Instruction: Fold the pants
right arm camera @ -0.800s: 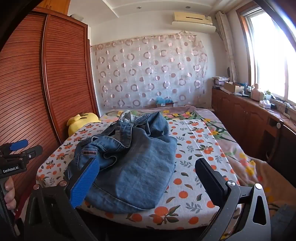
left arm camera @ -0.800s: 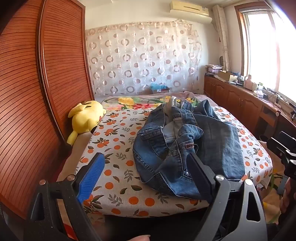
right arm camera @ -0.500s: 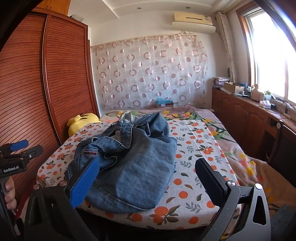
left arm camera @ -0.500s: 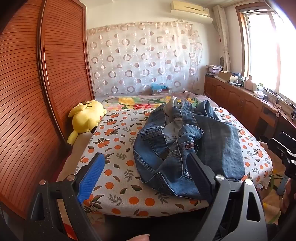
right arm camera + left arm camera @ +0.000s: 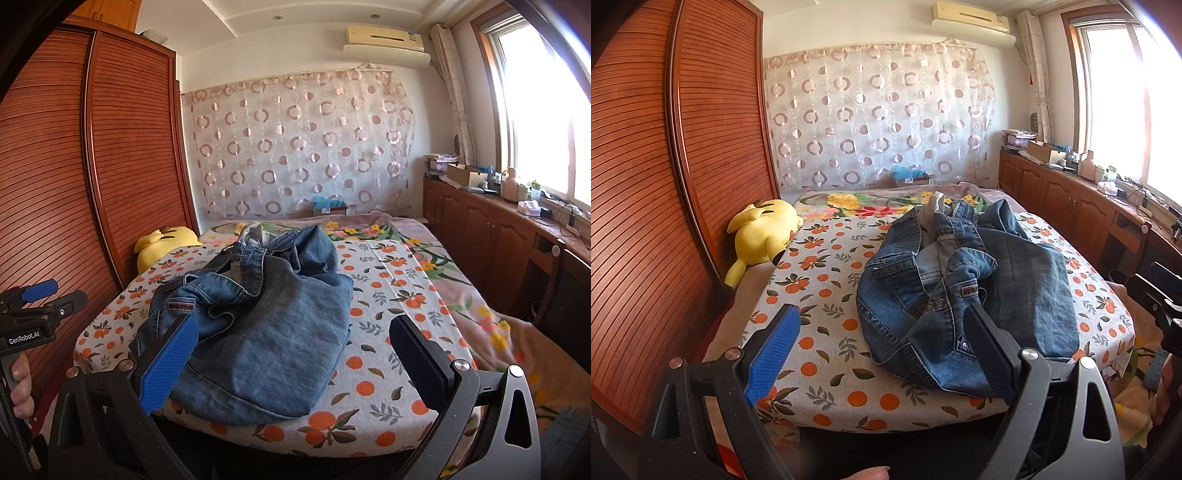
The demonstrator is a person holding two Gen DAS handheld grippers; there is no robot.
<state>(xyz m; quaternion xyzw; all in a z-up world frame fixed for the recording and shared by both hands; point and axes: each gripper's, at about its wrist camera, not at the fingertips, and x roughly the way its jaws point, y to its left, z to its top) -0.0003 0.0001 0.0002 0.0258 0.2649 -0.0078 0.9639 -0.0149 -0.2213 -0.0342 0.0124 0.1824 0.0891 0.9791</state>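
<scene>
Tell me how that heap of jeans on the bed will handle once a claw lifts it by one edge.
The jeans lie crumpled in soft folds, so they will probably sag and unfold rather than keep their shape. The denim looks thick, with seamed hems, so likely heavy for a single pinch. On the orange-print sheet they would probably drag rather than slide freely.

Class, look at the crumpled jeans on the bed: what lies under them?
The jeans rest on the orange-print bedsheet. Whatever lies directly beneath the heap is covered.
</scene>
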